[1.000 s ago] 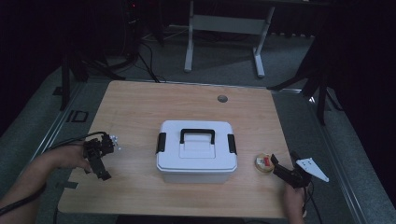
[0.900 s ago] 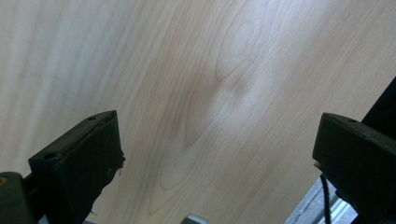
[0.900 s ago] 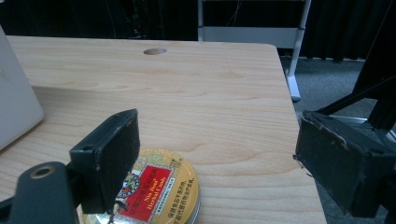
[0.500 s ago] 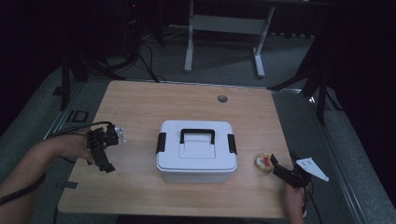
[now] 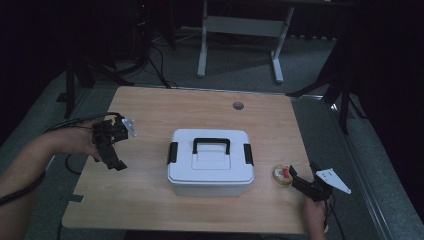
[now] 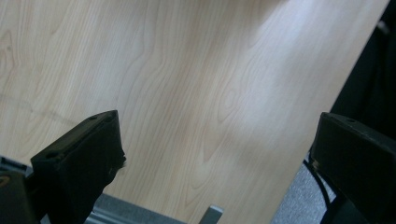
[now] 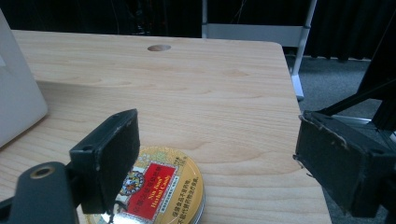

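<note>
I have the right tongs at about 4 o'clock on the bench, with the jaws spread wide and holding nothing. Just ahead of them sits the small round gold tin with its red label, flat on the wood. In the right gripper view the tin lies low between my 2 jaws, closer to the left one, which overlaps its edge; I cannot tell whether that jaw touches it. The white lidded box with the black handle stands at the centre of the bench, just beside the tin at its 9 o'clock. My left tongs are at 9 o'clock on the bench, well apart from the box, tilted down toward the wood. In the left gripper view those jaws stand wide over bare bench near its edge, gripping nothing.
</note>
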A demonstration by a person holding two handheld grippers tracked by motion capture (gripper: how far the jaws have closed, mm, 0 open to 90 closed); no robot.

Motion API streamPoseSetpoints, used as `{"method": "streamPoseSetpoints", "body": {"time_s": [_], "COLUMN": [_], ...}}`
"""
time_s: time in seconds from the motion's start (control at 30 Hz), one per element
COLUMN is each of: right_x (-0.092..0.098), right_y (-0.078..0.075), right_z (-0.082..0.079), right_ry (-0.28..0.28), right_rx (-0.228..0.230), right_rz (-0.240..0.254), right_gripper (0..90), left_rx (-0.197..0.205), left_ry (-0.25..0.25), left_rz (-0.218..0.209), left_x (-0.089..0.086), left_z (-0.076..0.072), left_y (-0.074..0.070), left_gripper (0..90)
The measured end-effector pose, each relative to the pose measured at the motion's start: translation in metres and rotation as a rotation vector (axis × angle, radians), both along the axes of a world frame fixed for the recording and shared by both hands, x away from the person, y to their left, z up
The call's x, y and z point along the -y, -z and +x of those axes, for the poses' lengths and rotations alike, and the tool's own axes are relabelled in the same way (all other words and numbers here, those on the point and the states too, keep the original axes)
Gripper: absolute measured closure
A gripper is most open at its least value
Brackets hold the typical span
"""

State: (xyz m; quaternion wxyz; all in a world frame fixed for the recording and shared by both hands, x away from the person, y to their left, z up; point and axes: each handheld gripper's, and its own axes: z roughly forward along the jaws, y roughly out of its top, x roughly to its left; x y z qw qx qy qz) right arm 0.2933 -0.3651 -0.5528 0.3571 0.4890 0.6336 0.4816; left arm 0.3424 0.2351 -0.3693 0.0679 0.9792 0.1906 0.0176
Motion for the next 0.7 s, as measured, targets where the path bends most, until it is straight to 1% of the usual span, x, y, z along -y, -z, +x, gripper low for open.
{"method": "streamPoseSetpoints", "body": {"time_s": [0.07, 0.17, 0.2, 0.23, 0.27, 0.3, 0.33, 0.37, 0.4, 0.5, 0.53, 0.57, 0.6, 0.63, 0.67, 0.7], "right_x": [0.0, 0.0, 0.0, 0.0, -0.001, -0.001, -0.001, -0.001, -0.001, -0.001, -0.001, -0.001, -0.001, -0.001, -0.001, -0.001], "right_y": [0.0, 0.0, 0.0, 0.0, 0.0, 0.0, 0.0, 0.0, 0.0, 0.0, 0.0, 0.0, 0.0, 0.0, 0.0, 0.0], "right_z": [0.0, 0.0, 0.0, 0.0, 0.0, 0.0, 0.001, 0.001, 0.001, 0.001, 0.0, 0.0, 0.0, 0.0, 0.0, 0.0], "right_ry": [0.002, 0.002, 0.001, 0.0, -0.002, -0.002, -0.008, -0.009, -0.01, -0.011, -0.009, -0.009, -0.008, -0.008, -0.009, -0.009], "right_rx": [0.0, 0.0, -0.001, -0.001, -0.003, -0.003, -0.007, -0.01, -0.011, -0.01, -0.008, -0.008, -0.009, -0.009, -0.009, -0.009], "right_rz": [0.003, 0.004, 0.002, 0.0, -0.004, -0.004, -0.007, -0.006, -0.005, -0.004, -0.002, -0.002, 0.003, 0.003, 0.001, 0.001], "right_gripper": [13.4, 13.4, 13.4, 13.4, 13.4, 13.4, 13.4, 13.4, 13.4, 13.4, 13.4, 13.4, 13.4, 13.4, 13.4, 13.4], "left_rx": [-0.006, -0.012, -0.022, -0.022, -0.032, -0.032, -0.051, -0.051, -0.051, -0.042, -0.03, -0.03, -0.036, -0.036, -0.036, -0.036], "left_ry": [0.004, 0.014, 0.02, 0.02, 0.018, 0.018, 0.029, 0.029, 0.036, 0.049, 0.047, 0.047, 0.052, 0.052, 0.062, 0.062], "left_rz": [-0.007, -0.002, 0.009, 0.009, 0.021, 0.021, 0.036, 0.036, 0.05, 0.037, -0.023, -0.023, -0.119, -0.119, -0.15, -0.15], "left_x": [0.002, 0.006, 0.008, 0.008, 0.011, 0.011, 0.014, 0.014, 0.016, 0.019, 0.022, 0.022, 0.024, 0.024, 0.028, 0.028], "left_z": [0.0, 0.001, 0.001, 0.001, 0.003, 0.003, 0.005, 0.005, 0.007, 0.008, 0.008, 0.008, 0.008, 0.008, 0.008, 0.008], "left_y": [-0.001, 0.0, 0.001, 0.001, 0.003, 0.003, 0.006, 0.006, 0.008, 0.008, 0.004, 0.004, -0.003, -0.003, -0.006, -0.006], "left_gripper": [1.4, 1.4, 1.4, 1.4, 1.4, 1.4, 1.4, 1.4, 1.4, 1.4, 1.4, 1.4, 1.4, 1.4, 1.4, 1.4]}}
